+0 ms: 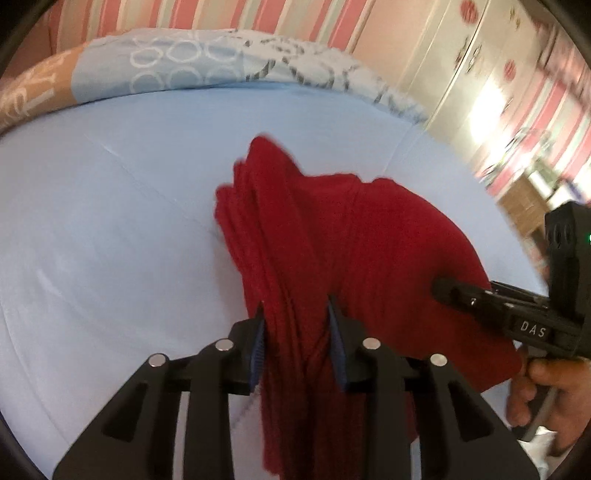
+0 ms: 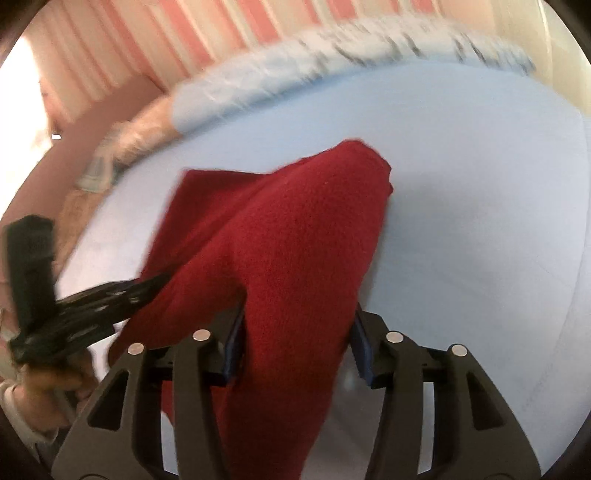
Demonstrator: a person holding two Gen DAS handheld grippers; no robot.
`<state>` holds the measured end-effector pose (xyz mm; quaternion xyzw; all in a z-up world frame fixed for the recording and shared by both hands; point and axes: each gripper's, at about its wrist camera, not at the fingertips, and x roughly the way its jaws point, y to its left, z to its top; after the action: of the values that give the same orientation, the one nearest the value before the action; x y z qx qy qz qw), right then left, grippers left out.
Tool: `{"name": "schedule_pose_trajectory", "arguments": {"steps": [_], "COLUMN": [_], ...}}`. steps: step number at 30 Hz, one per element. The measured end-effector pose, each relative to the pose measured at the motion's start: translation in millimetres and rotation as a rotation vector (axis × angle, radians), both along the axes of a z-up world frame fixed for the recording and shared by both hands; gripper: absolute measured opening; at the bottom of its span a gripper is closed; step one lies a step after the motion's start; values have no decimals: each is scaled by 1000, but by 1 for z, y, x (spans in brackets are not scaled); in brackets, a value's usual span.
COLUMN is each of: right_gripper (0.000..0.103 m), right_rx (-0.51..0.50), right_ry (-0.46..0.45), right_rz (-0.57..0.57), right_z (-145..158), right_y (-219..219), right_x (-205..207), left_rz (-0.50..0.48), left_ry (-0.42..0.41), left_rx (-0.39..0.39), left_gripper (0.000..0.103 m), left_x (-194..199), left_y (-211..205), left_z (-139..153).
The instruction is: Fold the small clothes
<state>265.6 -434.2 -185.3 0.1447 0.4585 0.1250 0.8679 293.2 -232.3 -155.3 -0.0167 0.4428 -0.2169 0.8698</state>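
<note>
A dark red knitted garment [image 1: 369, 236] hangs lifted over a light blue bed sheet [image 1: 110, 221]. My left gripper [image 1: 297, 325] is shut on a bunched edge of it, with folds passing between the blue pads. My right gripper [image 2: 299, 336] is shut on another part of the same red garment [image 2: 280, 240], which drapes forward from its jaws. In the left wrist view the right gripper [image 1: 461, 291] comes in from the right with its tip against the cloth. In the right wrist view the left gripper [image 2: 110, 295] comes in from the left.
A patterned blue and orange blanket [image 1: 166, 66] lies along the far edge of the bed. A pink striped wall [image 1: 221, 14] is behind it. A pale wardrobe [image 1: 480, 74] stands at the right. The person's hand [image 1: 546, 384] holds the right gripper.
</note>
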Motion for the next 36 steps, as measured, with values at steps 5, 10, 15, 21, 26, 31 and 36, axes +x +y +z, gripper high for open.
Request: {"name": "schedule_pose_trajectory", "arguments": {"steps": [5, 10, 15, 21, 26, 31, 36], "right_gripper": [91, 93, 100, 100, 100, 100, 100], "right_rx": [-83, -218, -322, -405, -446, -429, -396], "right_ry": [-41, -96, -213, -264, -283, -252, -217], "right_rz": [-66, -100, -126, -116, -138, -171, -202], "right_z": [-1, 24, 64, 96, 104, 101, 101], "right_y": [-2, 16, 27, 64, 102, 128, 149], "right_x": [-12, -23, -49, -80, -110, -127, -146], "left_rz": [144, 120, 154, 180, 217, 271, 340], "left_ry": [-32, -102, -181, -231, -268, -262, -206], "left_rx": [7, 107, 130, 186, 226, 222, 209], "left_gripper": [87, 89, 92, 92, 92, 97, 97], "left_x": [-11, -17, -27, -58, -96, -124, -143], "left_y": [24, 33, 45, 60, 85, 125, 174], "left_z": [-6, 8, 42, 69, 81, 81, 77]}}
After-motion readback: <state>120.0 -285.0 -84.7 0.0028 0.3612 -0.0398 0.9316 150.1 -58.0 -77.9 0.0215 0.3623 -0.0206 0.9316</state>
